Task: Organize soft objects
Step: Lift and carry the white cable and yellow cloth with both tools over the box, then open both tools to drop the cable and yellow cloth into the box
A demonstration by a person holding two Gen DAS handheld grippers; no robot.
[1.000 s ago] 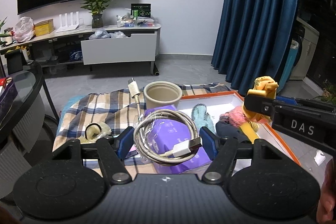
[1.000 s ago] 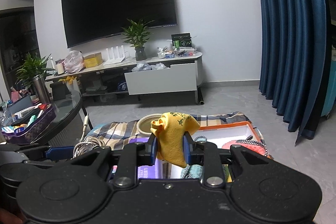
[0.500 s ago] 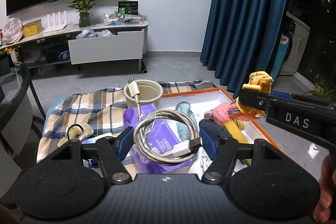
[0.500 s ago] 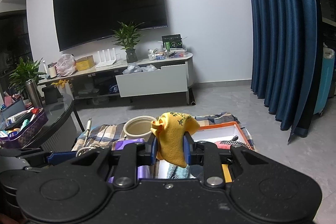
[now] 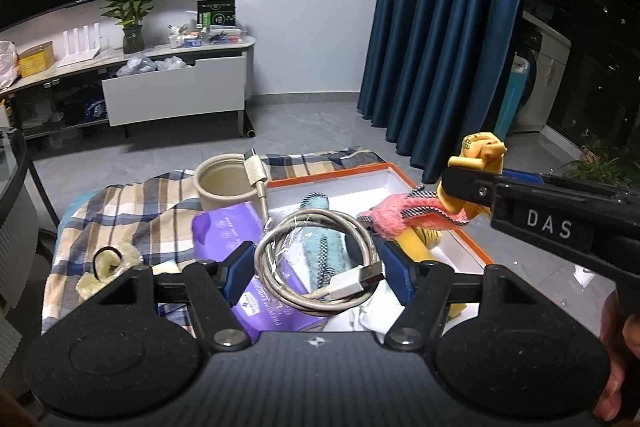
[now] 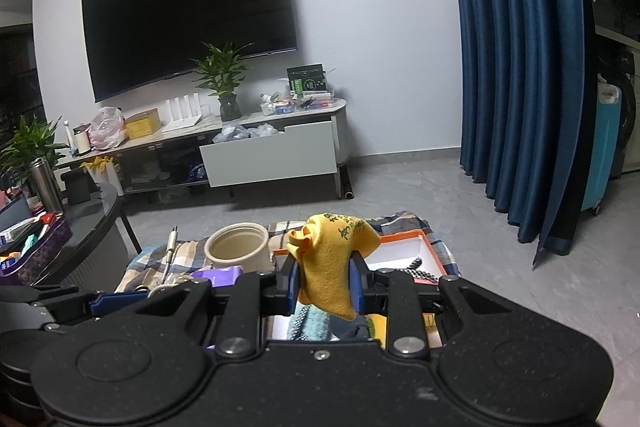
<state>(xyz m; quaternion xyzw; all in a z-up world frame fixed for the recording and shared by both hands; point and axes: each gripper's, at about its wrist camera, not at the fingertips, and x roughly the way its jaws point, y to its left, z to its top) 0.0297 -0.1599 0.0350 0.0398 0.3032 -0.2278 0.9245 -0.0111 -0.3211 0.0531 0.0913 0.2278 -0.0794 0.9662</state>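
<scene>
My left gripper point(image 5: 318, 273) is shut on a coiled grey cable point(image 5: 280, 247) in clear wrap, its blue pads pressing the coil's two sides. The coil hangs above a purple pack point(image 5: 226, 227) and the left part of an orange-rimmed white box point(image 5: 394, 173). In the box lie a teal sock point(image 5: 318, 205), a pink fluffy piece point(image 5: 394, 217) and a yellow item point(image 5: 414, 247). My right gripper point(image 6: 323, 279) is shut on a yellow cloth point(image 6: 330, 259), held above the box point(image 6: 400, 239). The left wrist view shows that gripper point(image 5: 466, 183) and the cloth point(image 5: 482, 151) at the right.
A beige cup point(image 5: 222, 183) stands on a plaid cloth point(image 5: 120, 207) behind the purple pack. A cream fluffy hair tie point(image 5: 108, 261) lies at the left. A glass table point(image 6: 92, 223) with clutter is at the far left. Blue curtains point(image 5: 440, 27) hang on the right.
Both grippers have shifted to the right, each keeping its hold. The cable coil has gone from over the purple pack toward the box. The yellow cloth sits further over the box.
</scene>
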